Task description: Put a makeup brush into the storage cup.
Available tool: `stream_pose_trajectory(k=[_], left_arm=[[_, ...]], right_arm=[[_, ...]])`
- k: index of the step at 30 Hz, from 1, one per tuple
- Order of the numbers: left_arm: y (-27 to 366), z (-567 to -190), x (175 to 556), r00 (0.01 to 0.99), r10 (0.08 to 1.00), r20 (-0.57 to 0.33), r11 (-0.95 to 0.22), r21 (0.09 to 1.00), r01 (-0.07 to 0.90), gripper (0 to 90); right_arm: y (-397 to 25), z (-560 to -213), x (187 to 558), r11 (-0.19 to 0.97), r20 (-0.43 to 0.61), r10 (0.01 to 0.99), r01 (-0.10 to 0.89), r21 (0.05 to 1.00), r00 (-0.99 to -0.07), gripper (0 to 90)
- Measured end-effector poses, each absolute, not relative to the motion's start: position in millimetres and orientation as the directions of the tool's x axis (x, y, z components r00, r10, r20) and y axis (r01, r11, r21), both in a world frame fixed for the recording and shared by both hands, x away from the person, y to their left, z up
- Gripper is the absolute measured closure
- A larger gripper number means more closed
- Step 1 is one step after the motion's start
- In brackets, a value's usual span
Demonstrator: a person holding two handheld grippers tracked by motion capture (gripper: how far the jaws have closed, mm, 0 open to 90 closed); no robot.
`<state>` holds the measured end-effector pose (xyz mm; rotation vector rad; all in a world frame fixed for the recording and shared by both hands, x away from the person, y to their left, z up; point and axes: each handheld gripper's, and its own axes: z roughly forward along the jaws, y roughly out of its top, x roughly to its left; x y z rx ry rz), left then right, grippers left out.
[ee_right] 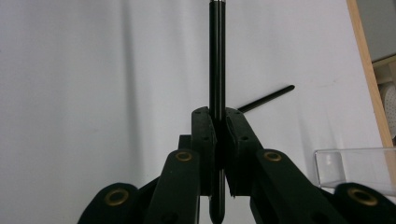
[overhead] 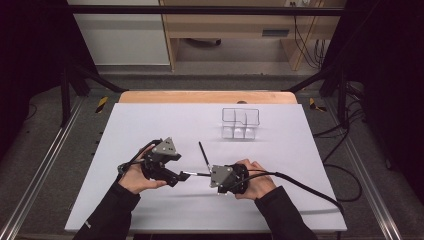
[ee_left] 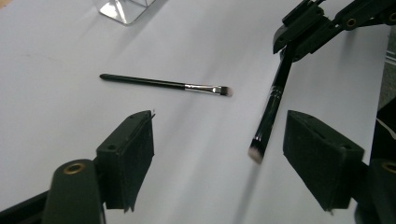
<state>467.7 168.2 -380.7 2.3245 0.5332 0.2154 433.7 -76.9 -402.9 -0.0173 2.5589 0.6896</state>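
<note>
My right gripper (ee_right: pixel 218 126) is shut on the black handle of a makeup brush (ee_right: pixel 216 56), which points straight out past its jaws. In the left gripper view that held brush (ee_left: pixel 273 100) hangs from the right gripper (ee_left: pixel 322 25), its bristle end low between the jaws of my open left gripper (ee_left: pixel 219 158), touching neither. A second thin brush (ee_left: pixel 163 84) lies flat on the white table beyond. From the high view, the left gripper (overhead: pixel 174 177) and right gripper (overhead: pixel 212 176) face each other, the held brush (overhead: pixel 196 174) bridging them; the loose brush (overhead: pixel 203 154) lies just behind.
A clear plastic organizer (overhead: pixel 240 122) with compartments stands toward the back right of the white table surface (overhead: pixel 150 125). Cables trail from both grippers, the right one (overhead: pixel 310 187) running off the table's right edge. A wooden edge (overhead: pixel 207 96) runs along the back.
</note>
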Motion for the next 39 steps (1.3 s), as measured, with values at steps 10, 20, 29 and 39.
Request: stream_pose_trajectory(k=[10,20,29,39], left_arm=[[181,-388,462,0.853,0.522,-0.013,-0.551,0.758,0.349,15.1],[189,-396,459,0.816,0.576,-0.047,-0.466,0.801,0.375,14.0],[190,-401,453,0.801,0.594,-0.074,-0.402,0.835,0.375,13.3],[193,-406,449,0.758,0.643,-0.109,-0.307,0.87,0.386,12.8]], right_arm=[[-91,-407,434,0.835,-0.415,0.205,-0.063,0.547,-0.886,84.1],[-102,-413,432,0.781,-0.381,0.292,-0.011,0.625,-0.877,84.1],[-106,-418,431,0.732,-0.338,0.36,0.039,0.68,-0.87,84.1],[-111,-416,431,0.663,-0.273,0.43,0.096,0.742,-0.861,84.1]])
